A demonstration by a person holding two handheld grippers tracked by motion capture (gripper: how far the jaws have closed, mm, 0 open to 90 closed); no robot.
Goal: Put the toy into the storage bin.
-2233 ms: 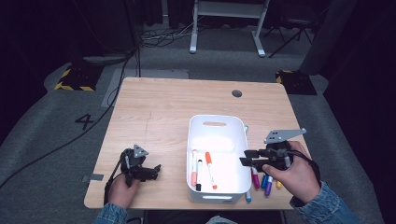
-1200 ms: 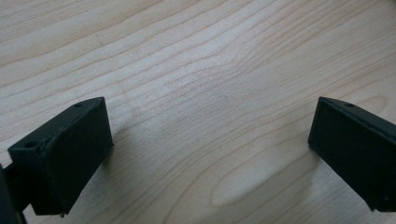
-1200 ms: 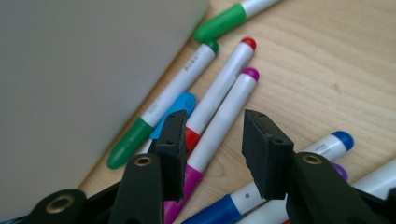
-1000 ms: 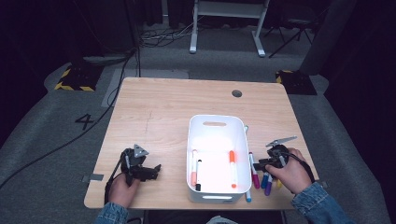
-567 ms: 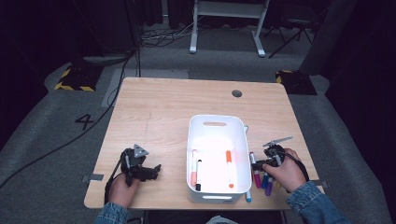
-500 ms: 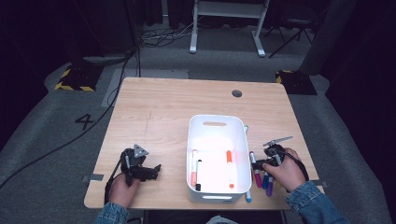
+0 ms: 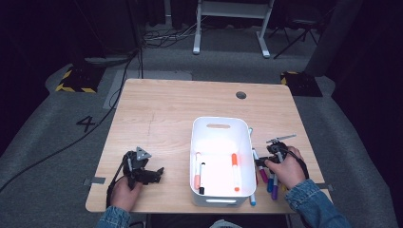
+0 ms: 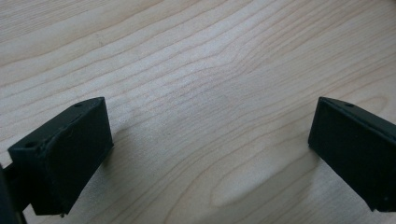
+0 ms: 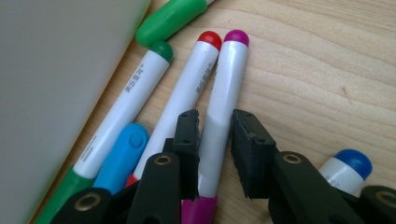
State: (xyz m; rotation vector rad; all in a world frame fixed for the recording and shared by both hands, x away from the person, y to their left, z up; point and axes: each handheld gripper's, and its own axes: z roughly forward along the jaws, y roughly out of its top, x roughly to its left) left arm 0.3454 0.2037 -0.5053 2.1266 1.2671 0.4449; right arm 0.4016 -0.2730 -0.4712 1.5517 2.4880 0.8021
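While closing around the magenta marker (image 9: 219,107), right gripper (image 9: 214,140) low over the tabletop (image 7: 180,104), just right of the white bin (image 7: 220,124). Jaws narrow, one pad at each side of the white barrel, right at it; full press hard to tell. Marker flat on the wood, magenta cap pointing away, touching the red marker (image 9: 187,88) alongside. Beside those, a green marker (image 9: 126,102) against the bin wall, a blue cap (image 9: 122,156) near the jaws, another blue-capped marker (image 9: 348,168) off to the other side. Inside the bin, seen from above: two orange markers (image 7: 234,171) and a black one (image 7: 201,176). Left gripper (image 7: 142,172) resting at the near left of the tabletop, jaws wide, bare wood between them.
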